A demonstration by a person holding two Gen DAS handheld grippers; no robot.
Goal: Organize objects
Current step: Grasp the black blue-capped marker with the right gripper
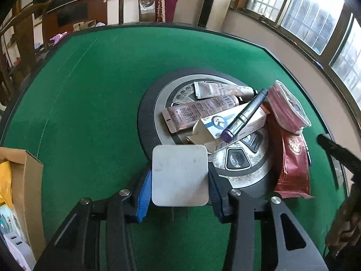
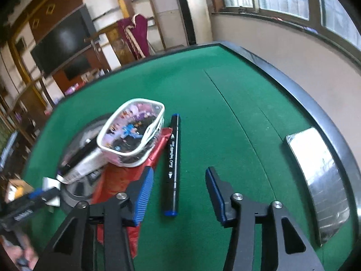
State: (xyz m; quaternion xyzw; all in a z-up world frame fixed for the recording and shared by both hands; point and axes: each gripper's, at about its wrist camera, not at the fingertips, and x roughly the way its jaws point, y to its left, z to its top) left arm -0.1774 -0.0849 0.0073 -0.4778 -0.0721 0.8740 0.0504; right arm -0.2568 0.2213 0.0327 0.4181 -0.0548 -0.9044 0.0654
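Note:
My left gripper [image 1: 179,178] is shut on a white square charger block [image 1: 179,175], held above the green table in front of a round grey disc [image 1: 239,171]. On the disc lie cosmetic tubes [image 1: 198,113], a white carton [image 1: 227,127] and a dark pen with a purple cap [image 1: 246,115]. A pink pouch [image 1: 288,106] and a red foil bag [image 1: 293,164] lie at the disc's right. My right gripper [image 2: 179,192] is open over the table, with a black marker with blue ends [image 2: 172,164] lying between its fingers. The pouch [image 2: 132,133] and the red bag [image 2: 112,180] lie to its left.
An open cardboard box [image 1: 27,194] with packets stands at the table's left edge. A shiny metal plate [image 2: 320,180] is set into the table near the right rim [image 2: 334,124]. Chairs and a dark screen stand beyond the far edge.

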